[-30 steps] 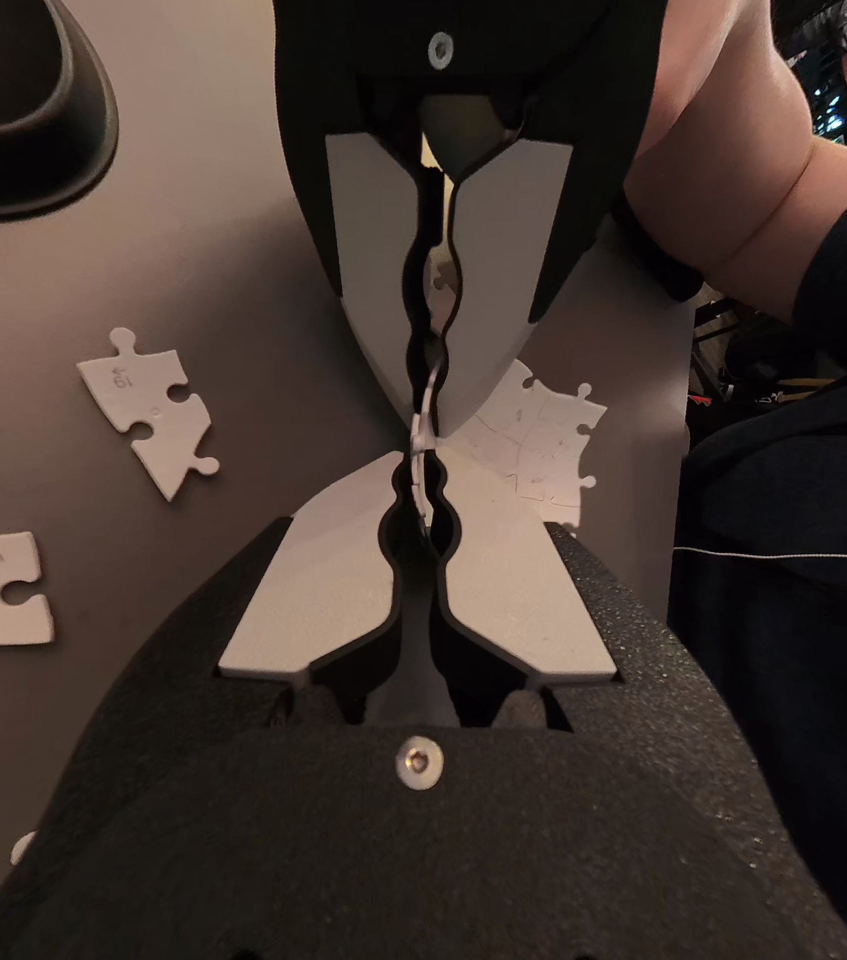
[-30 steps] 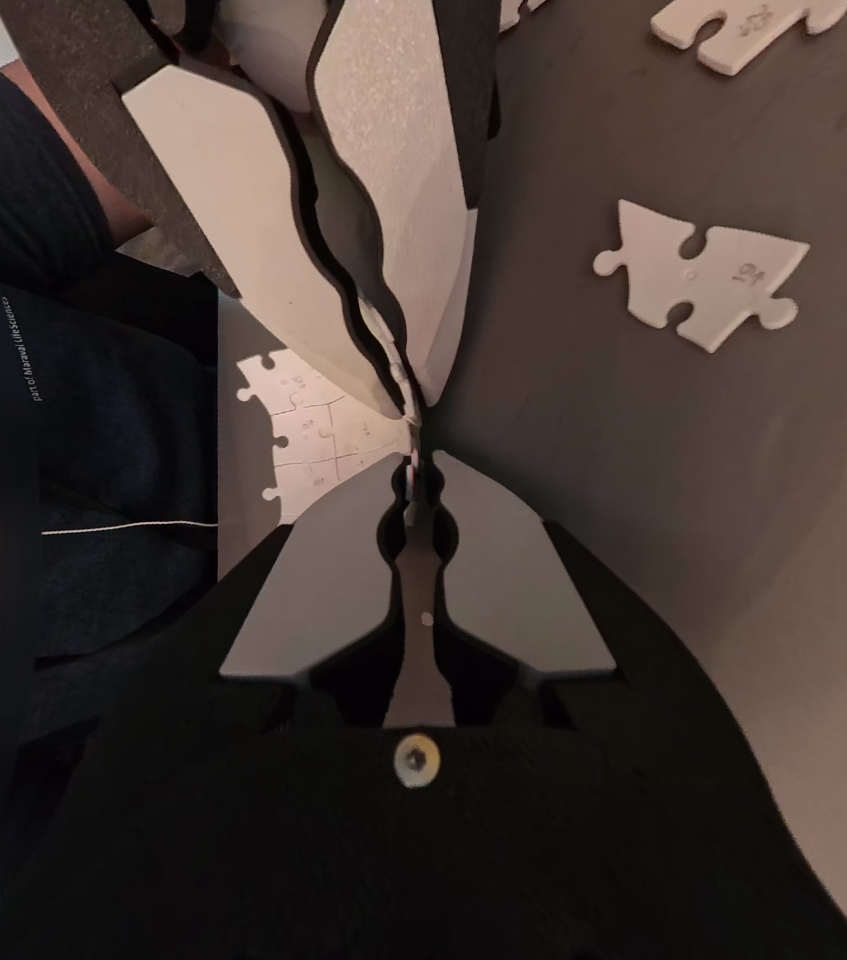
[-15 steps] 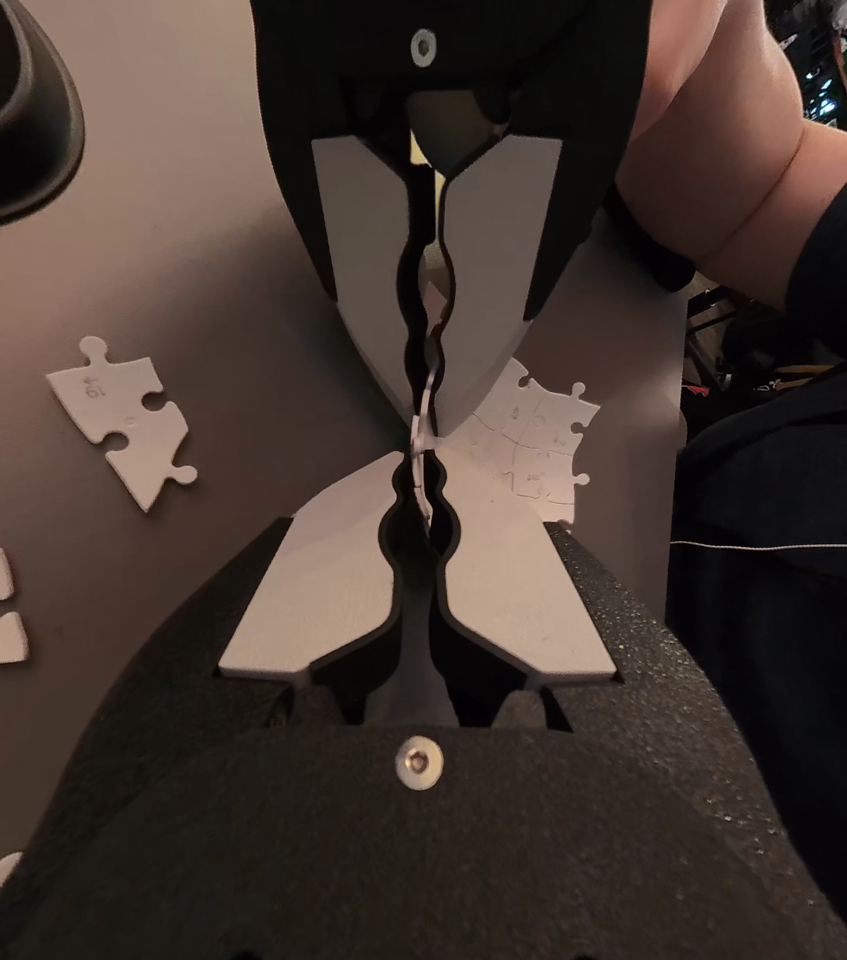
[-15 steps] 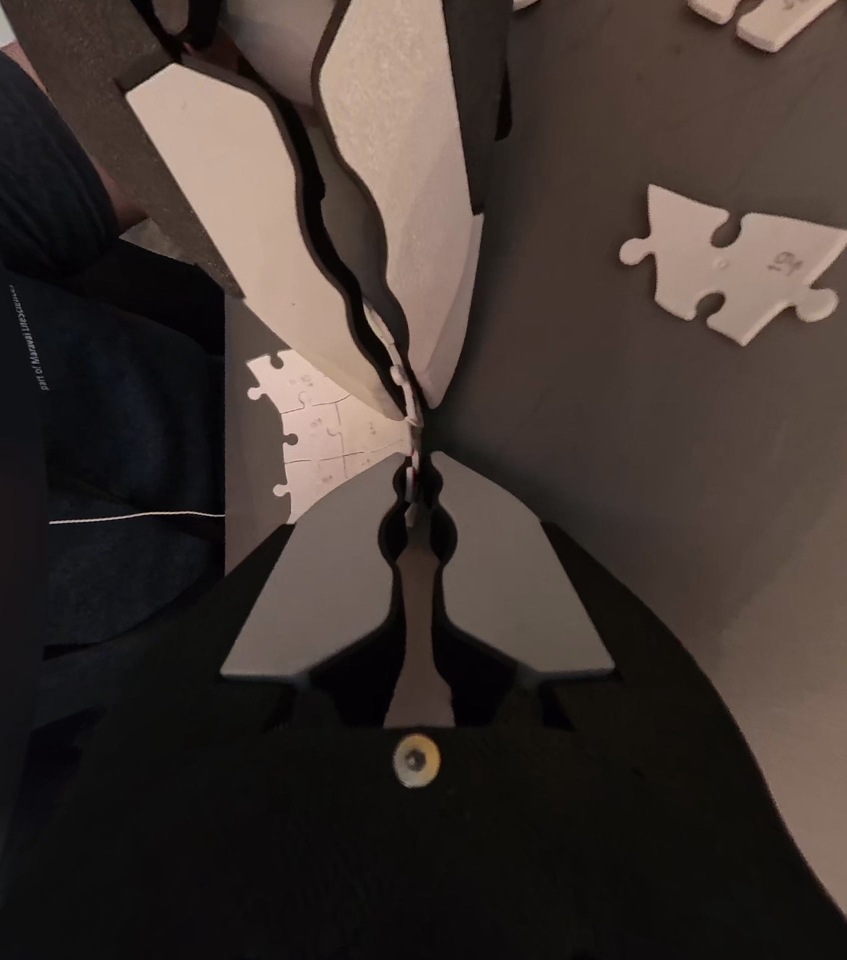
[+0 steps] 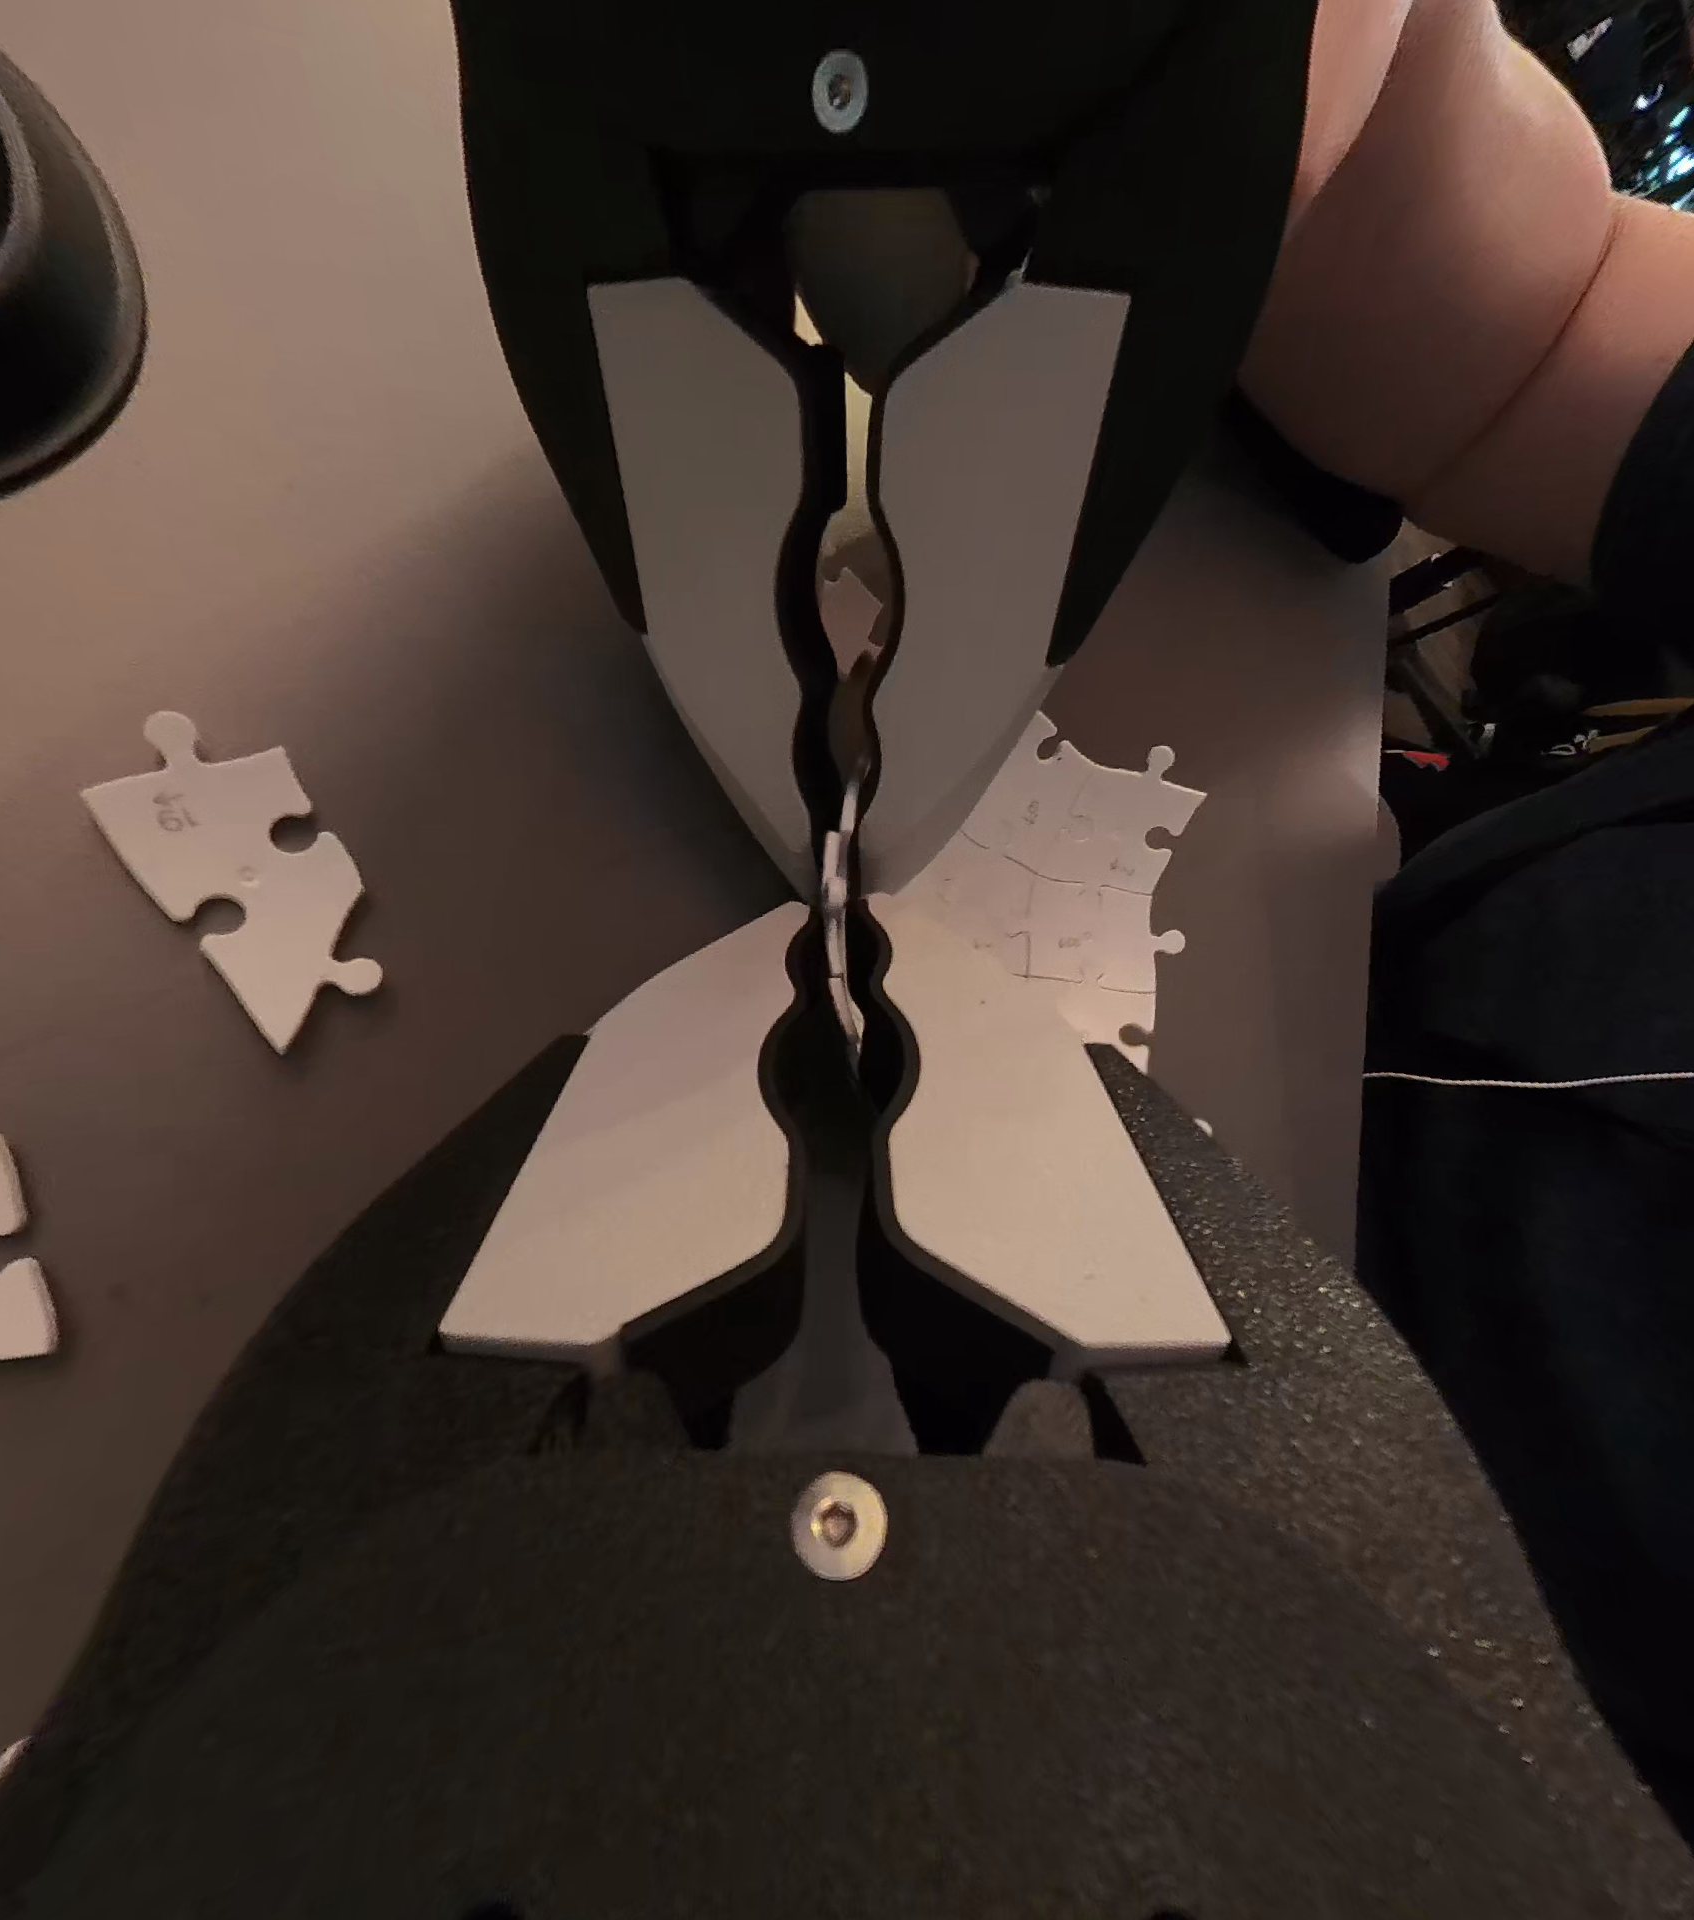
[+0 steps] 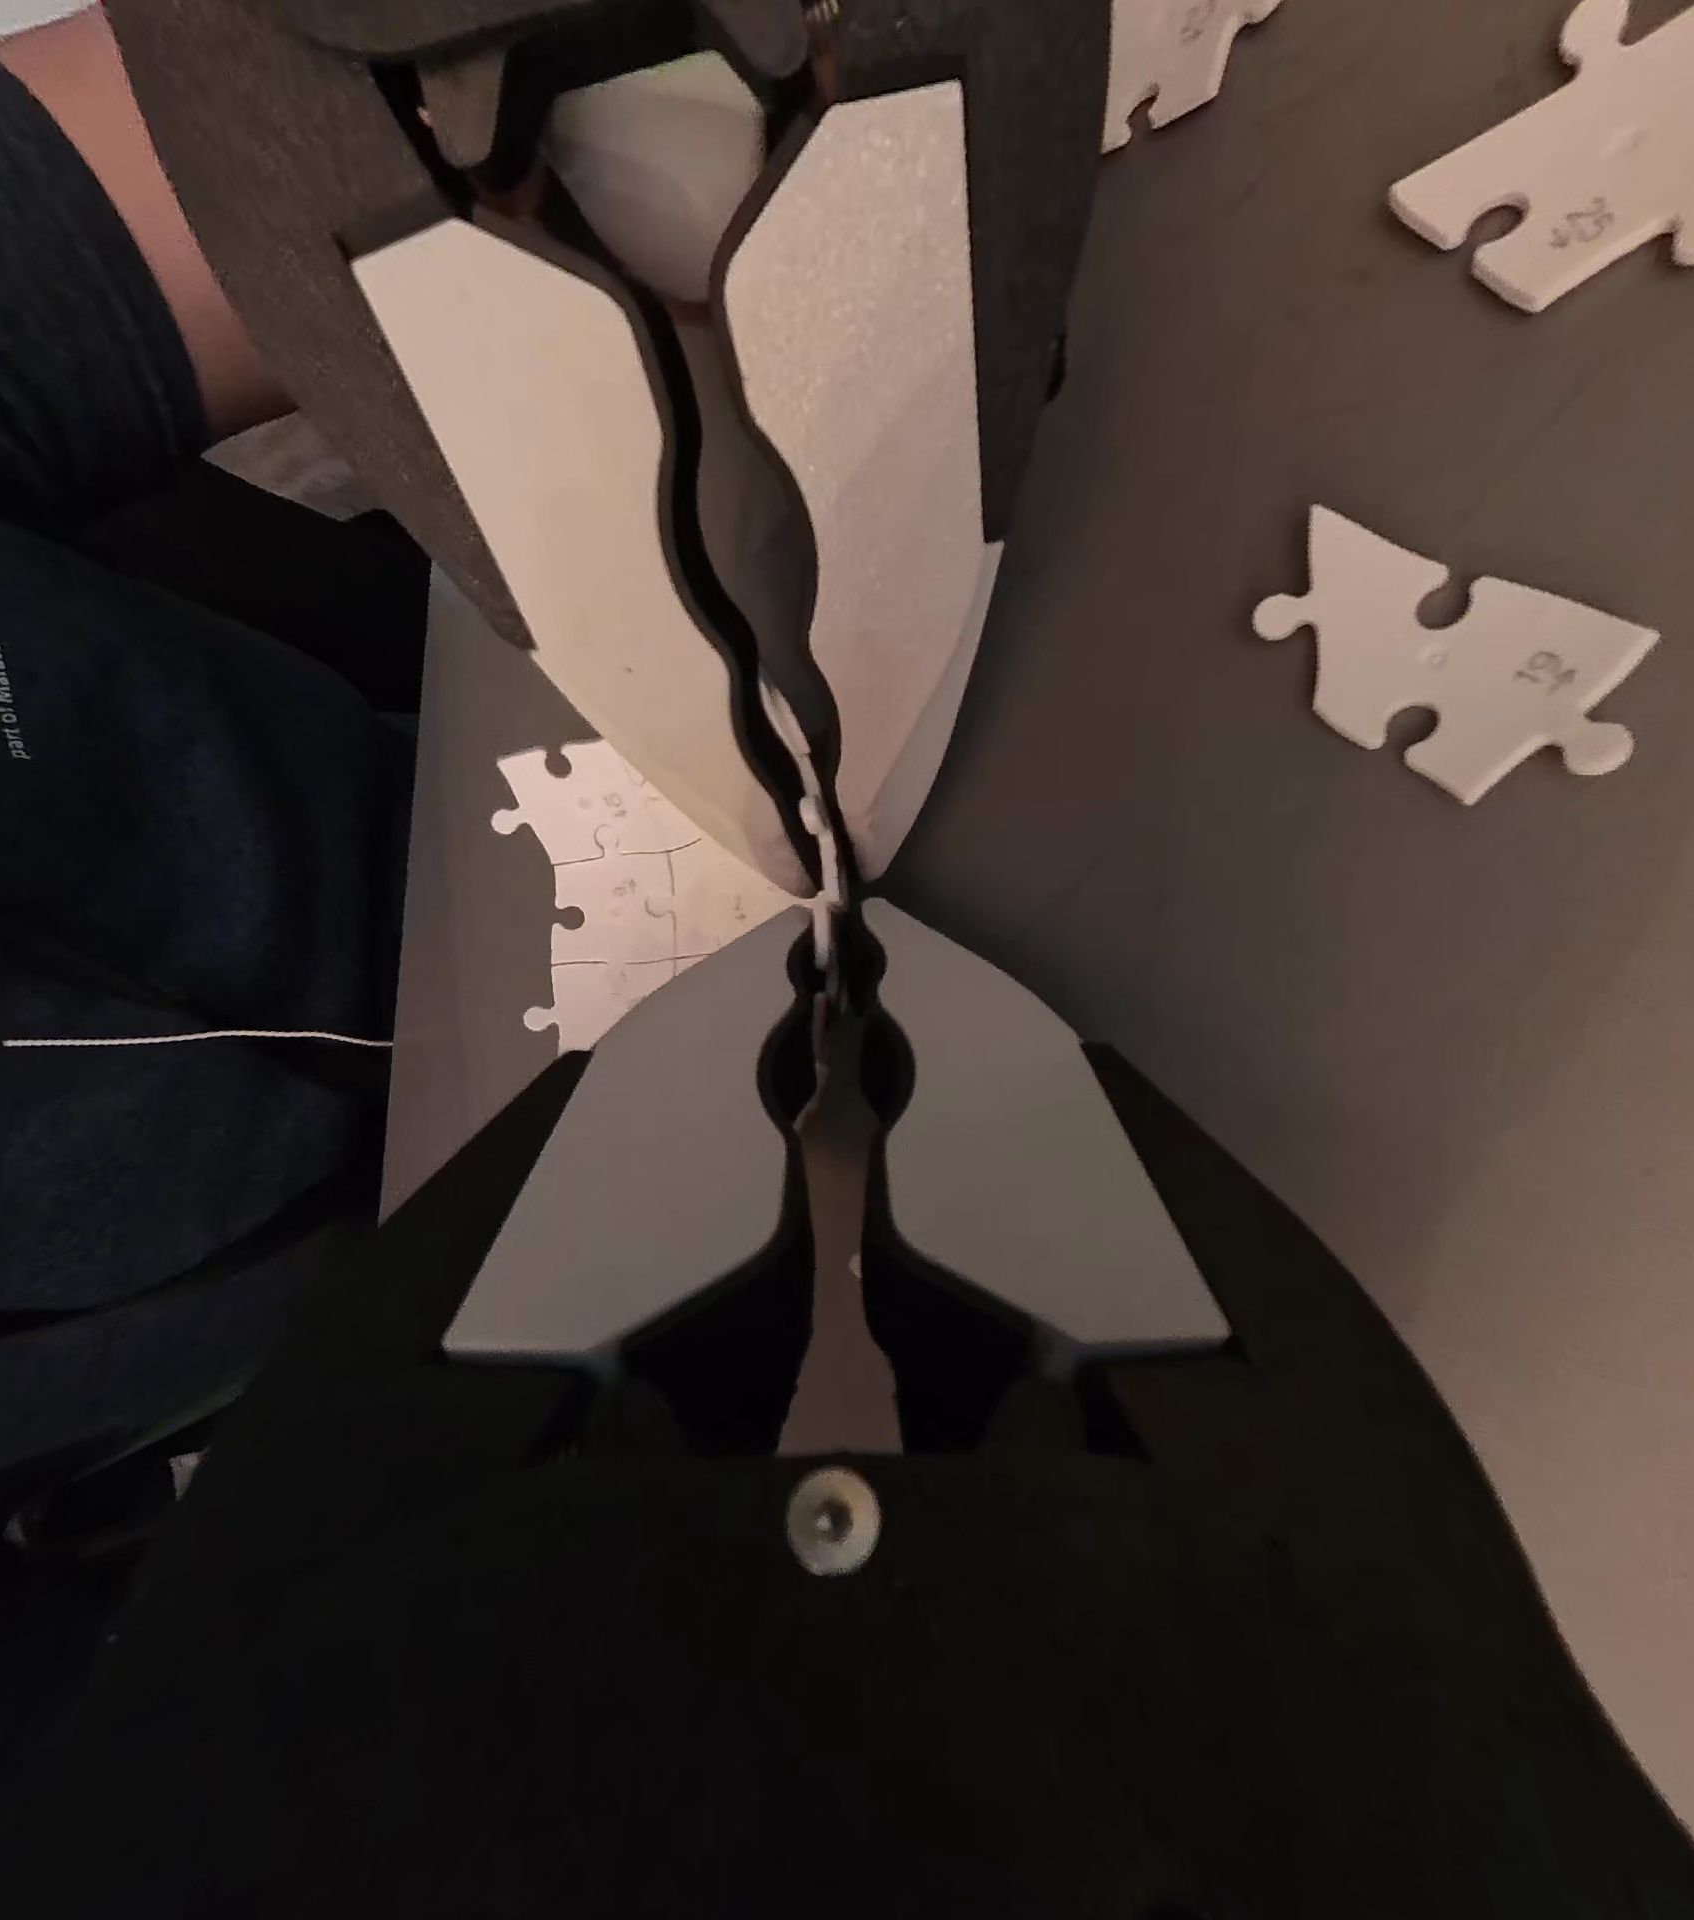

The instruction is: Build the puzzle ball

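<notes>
1. Left gripper (image 5: 835, 940) and right gripper (image 6: 838, 925): fingers clamped tip-to-tip on thin white puzzle pieces (image 5: 838, 852), edge-on above the matte grey surface (image 5: 355, 520).
2. Left view only: black curved object (image 5: 12, 312).

Light level: dim, warm-toned in both wrist views.
Brightest spot: assembled puzzle section (image 5: 1082, 894) near the table edge, almost washed out.
Shadows: soft dark halo on the grey table (image 5: 386, 582) beside the loose piece (image 5: 230, 873).
Focus: near gripper body grainy-sharp in left view, smooth and black in right.
Distortion: strong wide-angle bending at edges.
Background: bright, blurred clutter at the left view's top right.
</notes>
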Action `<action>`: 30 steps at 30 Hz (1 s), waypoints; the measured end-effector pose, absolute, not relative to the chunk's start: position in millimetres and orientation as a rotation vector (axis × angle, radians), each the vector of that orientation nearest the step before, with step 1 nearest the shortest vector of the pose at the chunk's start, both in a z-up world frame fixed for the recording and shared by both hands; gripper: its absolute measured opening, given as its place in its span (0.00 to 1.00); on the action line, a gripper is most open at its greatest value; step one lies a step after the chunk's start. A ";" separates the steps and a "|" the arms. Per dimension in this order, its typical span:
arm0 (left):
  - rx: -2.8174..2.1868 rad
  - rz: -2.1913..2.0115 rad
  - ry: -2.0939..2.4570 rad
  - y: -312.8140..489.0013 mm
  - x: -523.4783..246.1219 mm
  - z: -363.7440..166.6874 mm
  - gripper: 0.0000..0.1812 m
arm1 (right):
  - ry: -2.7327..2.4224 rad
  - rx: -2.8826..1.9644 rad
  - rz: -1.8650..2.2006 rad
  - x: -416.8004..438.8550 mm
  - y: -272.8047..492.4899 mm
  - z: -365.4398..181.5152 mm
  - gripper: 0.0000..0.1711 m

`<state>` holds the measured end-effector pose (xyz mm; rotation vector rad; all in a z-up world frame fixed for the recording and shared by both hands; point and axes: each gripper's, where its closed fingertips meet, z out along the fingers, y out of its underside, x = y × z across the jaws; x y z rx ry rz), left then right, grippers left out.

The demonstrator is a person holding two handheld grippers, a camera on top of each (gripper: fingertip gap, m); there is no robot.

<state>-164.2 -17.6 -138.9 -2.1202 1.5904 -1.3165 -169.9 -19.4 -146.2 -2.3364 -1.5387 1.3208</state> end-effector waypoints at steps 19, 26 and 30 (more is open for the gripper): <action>-2.132 -1.312 1.557 -12.9 -168.1 -136.1 0.01 | -1.506 -2.336 1.325 -170.9 -16.5 -144.3 0.03; -2.130 -1.304 1.575 -14.5 -168.8 -137.2 0.01 | -1.490 -2.376 1.305 -171.1 -17.5 -145.4 0.02; -2.119 -1.281 1.590 -15.2 -167.8 -138.0 0.02 | -1.469 -2.413 1.304 -169.3 -18.9 -146.1 0.02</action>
